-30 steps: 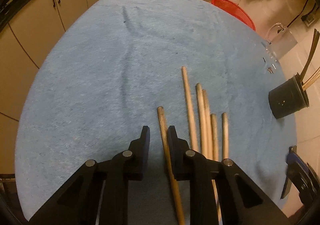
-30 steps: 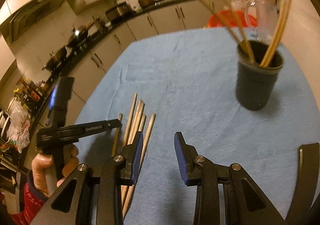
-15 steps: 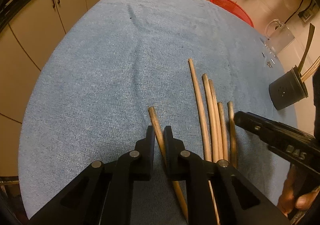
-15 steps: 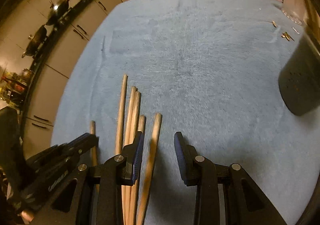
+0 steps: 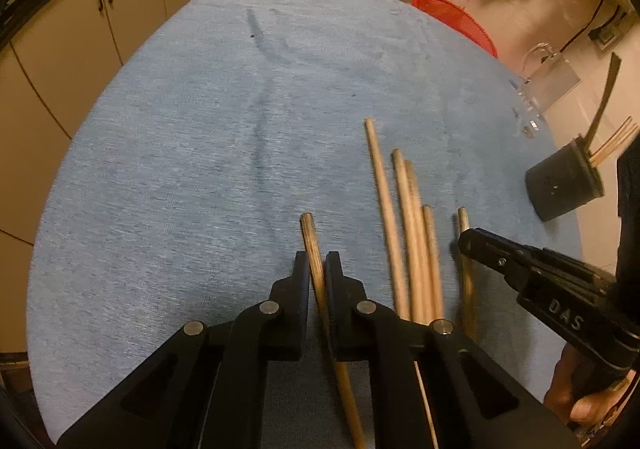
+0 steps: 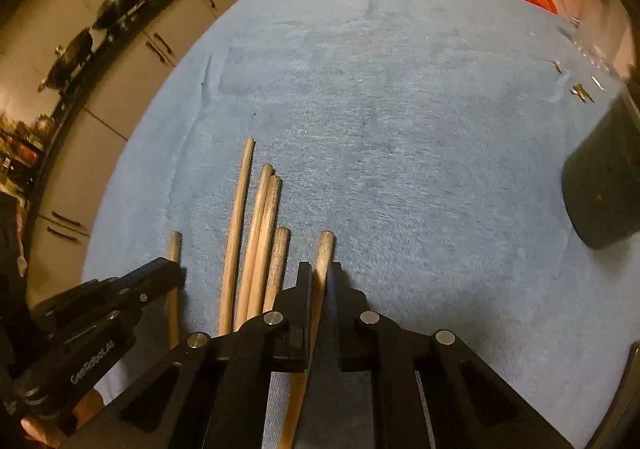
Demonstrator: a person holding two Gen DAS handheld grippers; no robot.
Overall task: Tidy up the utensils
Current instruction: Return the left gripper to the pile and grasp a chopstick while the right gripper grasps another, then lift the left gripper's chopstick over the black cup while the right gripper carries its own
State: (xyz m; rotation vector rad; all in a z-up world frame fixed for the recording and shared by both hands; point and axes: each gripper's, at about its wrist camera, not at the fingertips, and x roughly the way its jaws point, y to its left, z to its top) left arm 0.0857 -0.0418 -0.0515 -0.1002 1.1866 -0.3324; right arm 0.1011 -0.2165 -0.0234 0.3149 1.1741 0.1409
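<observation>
Several wooden sticks lie side by side on the blue cloth. My left gripper is shut on the leftmost wooden stick. My right gripper is shut on the rightmost wooden stick. The right gripper also shows in the left wrist view, and the left gripper in the right wrist view. A black utensil cup holding several sticks stands at the right; it also shows in the right wrist view.
A red basket and a clear jug sit at the far right edge. Small metal bits lie near the cup. Kitchen cabinets run behind the table.
My left gripper closed on the leftmost stick. My right gripper came down to the sticks and closed on the rightmost one.
</observation>
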